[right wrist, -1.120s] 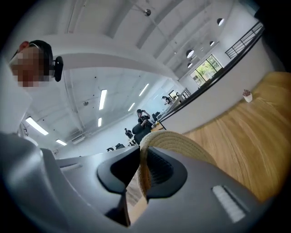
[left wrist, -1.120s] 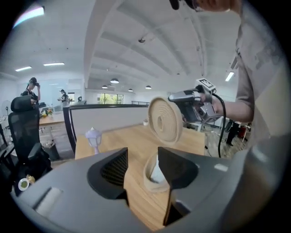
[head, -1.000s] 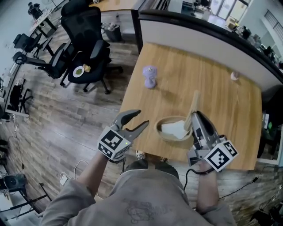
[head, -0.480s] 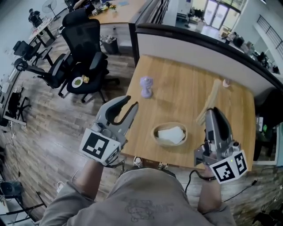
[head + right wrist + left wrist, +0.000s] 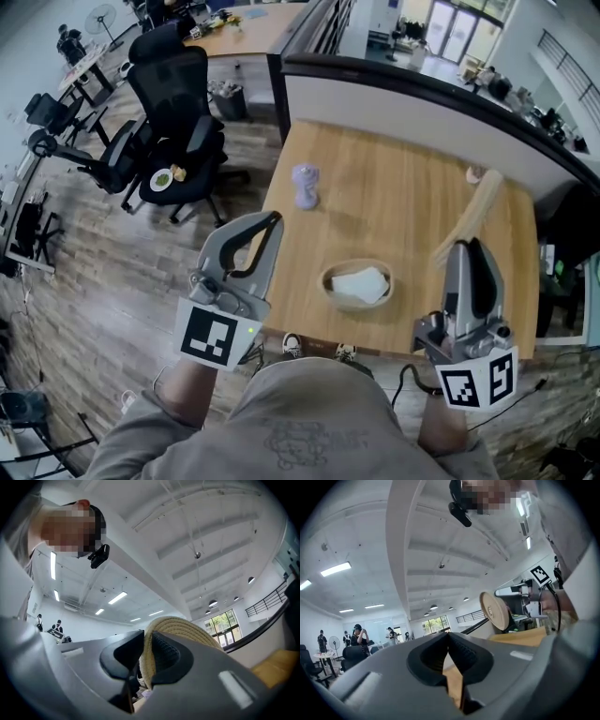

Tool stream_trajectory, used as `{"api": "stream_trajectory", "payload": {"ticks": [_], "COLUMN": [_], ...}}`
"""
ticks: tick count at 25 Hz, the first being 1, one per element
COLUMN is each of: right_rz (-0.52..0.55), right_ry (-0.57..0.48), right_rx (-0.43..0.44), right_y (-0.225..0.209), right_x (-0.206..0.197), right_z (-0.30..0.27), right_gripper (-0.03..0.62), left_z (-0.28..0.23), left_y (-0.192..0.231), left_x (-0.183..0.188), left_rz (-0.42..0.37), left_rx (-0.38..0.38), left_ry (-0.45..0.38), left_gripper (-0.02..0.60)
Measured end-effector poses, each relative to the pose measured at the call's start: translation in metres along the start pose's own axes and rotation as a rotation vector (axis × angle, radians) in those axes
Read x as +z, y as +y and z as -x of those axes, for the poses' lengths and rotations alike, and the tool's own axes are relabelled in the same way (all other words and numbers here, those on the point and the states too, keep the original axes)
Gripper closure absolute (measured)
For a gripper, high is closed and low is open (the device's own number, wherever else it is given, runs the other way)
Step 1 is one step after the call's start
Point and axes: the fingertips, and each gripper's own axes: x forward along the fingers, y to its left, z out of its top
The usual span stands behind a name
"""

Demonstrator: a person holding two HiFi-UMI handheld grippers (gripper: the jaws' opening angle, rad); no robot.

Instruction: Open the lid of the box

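The box is a round woven basket on the wooden table, uncovered, with something white inside. Its round woven lid hangs edge-on in the air at the right, apart from the box. My right gripper is shut on the lid's rim; in the right gripper view the lid sits pinched between the pads of that right gripper. My left gripper is raised left of the box; its jaws have just been closing and are shut on nothing. The left gripper view shows this gripper and the lid beyond it.
A small purple object stands at the table's far left, and a small item lies at its far right. A dark partition runs behind the table. Black office chairs stand on the wooden floor to the left.
Both grippers have risen. The lid has gone up and to the right, away from the box. The left jaws, open a second ago, are now shut.
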Motion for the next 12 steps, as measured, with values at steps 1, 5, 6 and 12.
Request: {"api": "stream_trajectory", "payload": {"ticks": [1,5,6,12], "right_rz": [-0.005,-0.006,-0.005,-0.021], "right_ry": [0.004,0.035,0.041,0.054], "right_rx": [-0.001,-0.008,-0.01,-0.015], "right_y": [0.0,-0.001,-0.001,-0.007], "right_x": [-0.001,-0.011,-0.013,-0.017], "right_z": [0.001,0.003,0.003,0.007], "right_gripper": [0.533,0.533,0.533,0.533], "left_z": [0.0,0.001,0.002,0.002], "left_y": [0.0,-0.001,-0.001,-0.001], "left_x": [0.0,-0.001,-0.003,-0.003], "left_rz": [-0.002,0.004,0.008,0.01], "left_rx": [0.002,0.006,0.01,0.011], "left_ry": [0.004,0.017,0.024,0.023], "left_gripper": [0.58,0.58,0.58,0.58]}}
